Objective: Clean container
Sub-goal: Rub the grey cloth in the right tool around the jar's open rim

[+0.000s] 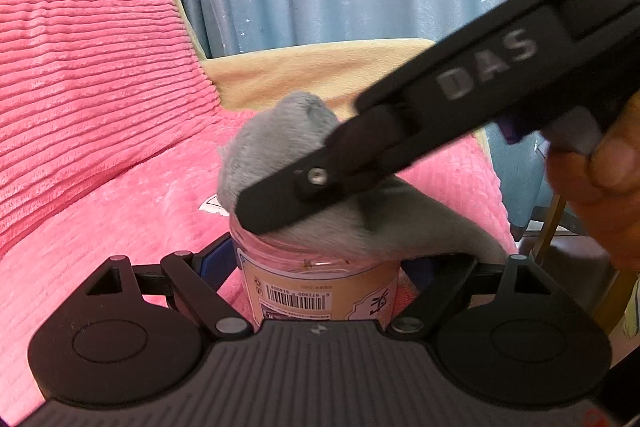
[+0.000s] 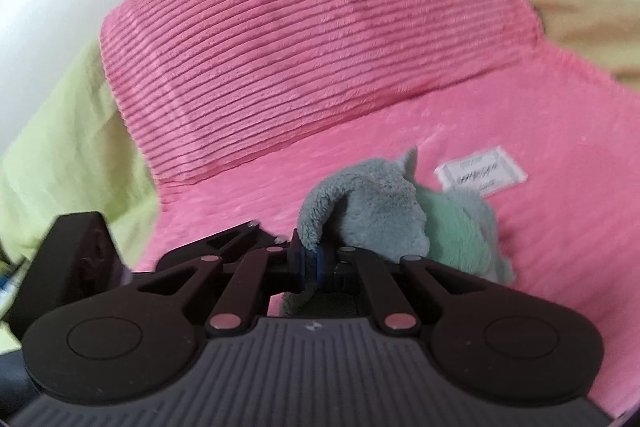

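In the lower middle of the left wrist view, the left tool (image 1: 318, 279) grips a small clear jar (image 1: 320, 283) between its blue-padded fingers, one at each side of the jar. The jar is open at the top, its glass rim tinted pink by the bedding behind it. A pale orange label wraps its body, carrying a barcode with digits and, at the right, a white panel with dark printed characters; the print reads upside down from this camera. A grey plush cloth (image 1: 280, 147) bulges out of the jar's mouth, rising to a rounded lump in the middle of the frame and trailing down over the rim toward the right. The right tool (image 1: 256, 215) comes in from the upper right as a black bar marked "DAS", its tip at the jar's mouth, pressed against the cloth. A hand (image 1: 596, 183) shows at the right edge, wrapped around that tool's handle. In the right wrist view, the right tool (image 2: 310, 261) is closed narrowly on the cloth (image 2: 372, 211), which shows grey on one face and pale green on the other, bunched just beyond the fingertips in the centre-right. Behind everything lie a pink ribbed pillow (image 2: 304, 39) and a pink fleece blanket (image 2: 540, 155) on a bed, with a white sewn label (image 2: 482, 175) on the blanket.
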`<state>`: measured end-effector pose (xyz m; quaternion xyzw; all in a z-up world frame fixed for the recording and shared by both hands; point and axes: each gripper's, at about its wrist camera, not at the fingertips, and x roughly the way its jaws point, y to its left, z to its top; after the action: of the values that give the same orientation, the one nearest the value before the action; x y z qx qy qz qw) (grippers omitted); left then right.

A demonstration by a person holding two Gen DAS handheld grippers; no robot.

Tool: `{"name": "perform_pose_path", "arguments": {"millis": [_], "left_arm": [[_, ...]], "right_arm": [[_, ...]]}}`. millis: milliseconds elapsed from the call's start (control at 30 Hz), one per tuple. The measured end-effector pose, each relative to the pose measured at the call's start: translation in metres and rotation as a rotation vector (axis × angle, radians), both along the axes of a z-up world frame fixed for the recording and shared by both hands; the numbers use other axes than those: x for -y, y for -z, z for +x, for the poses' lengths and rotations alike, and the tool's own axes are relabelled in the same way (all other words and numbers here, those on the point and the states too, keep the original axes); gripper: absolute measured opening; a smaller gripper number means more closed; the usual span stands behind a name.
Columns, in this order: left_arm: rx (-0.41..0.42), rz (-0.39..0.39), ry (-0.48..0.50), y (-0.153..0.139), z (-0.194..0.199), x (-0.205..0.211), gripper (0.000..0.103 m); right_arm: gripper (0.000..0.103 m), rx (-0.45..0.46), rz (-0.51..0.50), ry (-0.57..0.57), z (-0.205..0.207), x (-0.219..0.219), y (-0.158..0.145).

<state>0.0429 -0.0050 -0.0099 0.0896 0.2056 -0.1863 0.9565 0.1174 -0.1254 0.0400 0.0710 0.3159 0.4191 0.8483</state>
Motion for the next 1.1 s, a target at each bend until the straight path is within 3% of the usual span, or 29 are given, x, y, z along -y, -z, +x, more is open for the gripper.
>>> {"name": "perform_pose_path", "arguments": {"millis": [233,567,800,1100], "left_arm": [[0.003,0.005,0.002,0.000,0.001,0.001,0.085],[0.008,0.013,0.009,0.003,-0.001,0.001,0.085],[0.006,0.008,0.005,0.002,-0.001,0.001,0.085],[0.001,-0.003,0.002,0.001,0.001,-0.001,0.085]], "right_arm": [[0.002,0.072,-0.064,0.056,0.000,0.007,-0.001],[0.002,-0.025,-0.056,0.043,0.002,0.028,-0.007],[0.002,-0.122,0.042,-0.017,0.001,0.030,-0.001],[0.002,-0.064,0.025,-0.013,-0.002,0.009,-0.002]]}}
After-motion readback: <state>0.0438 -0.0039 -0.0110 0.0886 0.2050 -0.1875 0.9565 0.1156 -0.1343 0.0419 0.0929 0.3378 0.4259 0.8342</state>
